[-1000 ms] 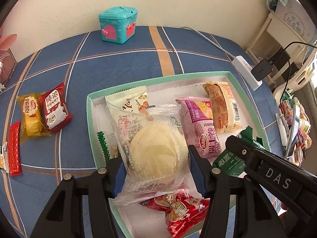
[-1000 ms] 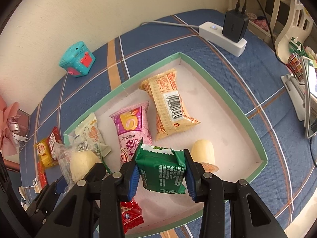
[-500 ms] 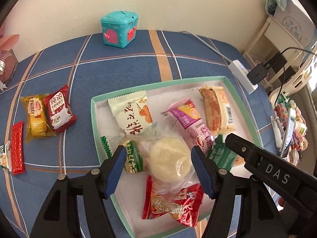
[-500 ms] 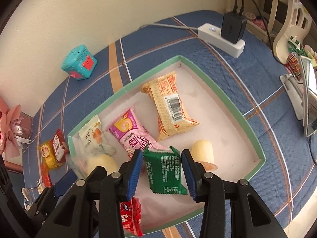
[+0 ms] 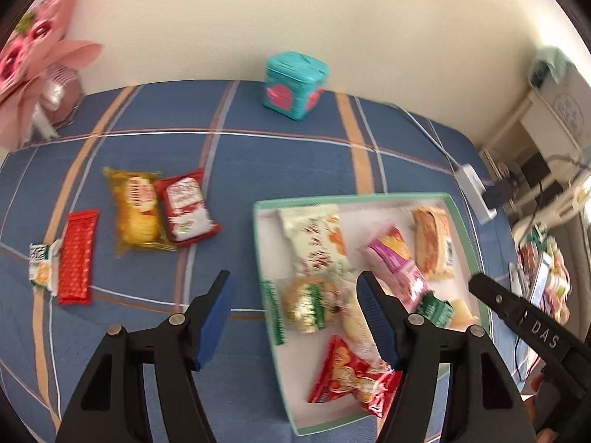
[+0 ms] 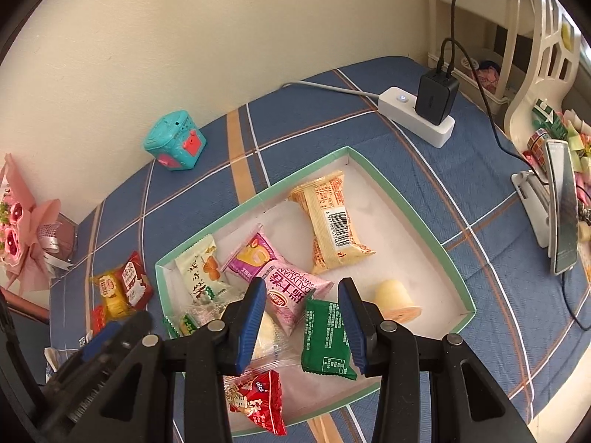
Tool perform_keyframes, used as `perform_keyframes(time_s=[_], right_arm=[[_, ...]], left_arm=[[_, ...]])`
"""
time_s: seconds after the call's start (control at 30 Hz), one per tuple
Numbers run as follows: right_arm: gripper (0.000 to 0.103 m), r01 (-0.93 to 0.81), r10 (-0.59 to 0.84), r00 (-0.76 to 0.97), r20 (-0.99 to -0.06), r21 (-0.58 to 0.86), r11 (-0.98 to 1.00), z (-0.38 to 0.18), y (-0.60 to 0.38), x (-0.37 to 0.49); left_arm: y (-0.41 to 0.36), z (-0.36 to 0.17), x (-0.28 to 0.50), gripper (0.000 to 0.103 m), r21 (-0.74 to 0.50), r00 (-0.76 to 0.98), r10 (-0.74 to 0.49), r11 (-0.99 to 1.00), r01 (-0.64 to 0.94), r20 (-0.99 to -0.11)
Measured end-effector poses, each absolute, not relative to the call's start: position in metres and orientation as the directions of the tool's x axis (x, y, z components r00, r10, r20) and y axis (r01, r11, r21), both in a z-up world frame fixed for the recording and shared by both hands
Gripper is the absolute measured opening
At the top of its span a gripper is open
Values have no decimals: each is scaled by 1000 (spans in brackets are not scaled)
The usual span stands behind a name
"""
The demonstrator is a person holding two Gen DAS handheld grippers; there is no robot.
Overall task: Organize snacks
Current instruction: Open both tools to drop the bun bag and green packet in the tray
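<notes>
A green-rimmed white tray (image 6: 421,229) (image 5: 467,229) holds several snack packets: an orange one (image 6: 328,221), a pink one (image 6: 288,288), a green one (image 6: 325,339), a red one (image 6: 258,402), a white one (image 6: 201,269) and a clear-wrapped round cake (image 6: 266,336). My right gripper (image 6: 303,321) is open and empty above the green packet. My left gripper (image 5: 295,317) is open and empty over the tray's left edge. On the cloth left of the tray lie a yellow packet (image 5: 135,210), a red-white packet (image 5: 184,206), a red bar (image 5: 77,254) and a small white-green packet (image 5: 40,271).
A teal toy box (image 5: 293,83) stands by the wall. A white power strip with a black charger (image 6: 424,110) lies right of the tray. A pink bouquet (image 6: 22,229) is at the far left. A phone on a stand (image 6: 557,206) is at the right edge.
Both grippers opened and pulled back. The clear-wrapped cake and the green packet now lie in the tray. The left gripper swung left toward the loose packets.
</notes>
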State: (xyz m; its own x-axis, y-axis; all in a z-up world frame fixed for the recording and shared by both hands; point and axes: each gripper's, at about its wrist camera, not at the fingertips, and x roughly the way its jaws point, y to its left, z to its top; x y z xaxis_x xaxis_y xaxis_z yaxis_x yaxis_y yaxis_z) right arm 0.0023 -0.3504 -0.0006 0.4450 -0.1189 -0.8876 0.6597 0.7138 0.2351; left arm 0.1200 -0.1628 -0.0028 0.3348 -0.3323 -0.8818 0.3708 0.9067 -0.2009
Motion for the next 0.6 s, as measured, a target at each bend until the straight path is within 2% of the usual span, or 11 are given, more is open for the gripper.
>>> perform_keyframes(time_s=[0.6], right_arm=[[44, 565, -104, 419, -902, 169, 808, -5, -307, 25]], left_arm=[[-100, -3, 142, 70, -227, 376, -290, 952, 204, -880]])
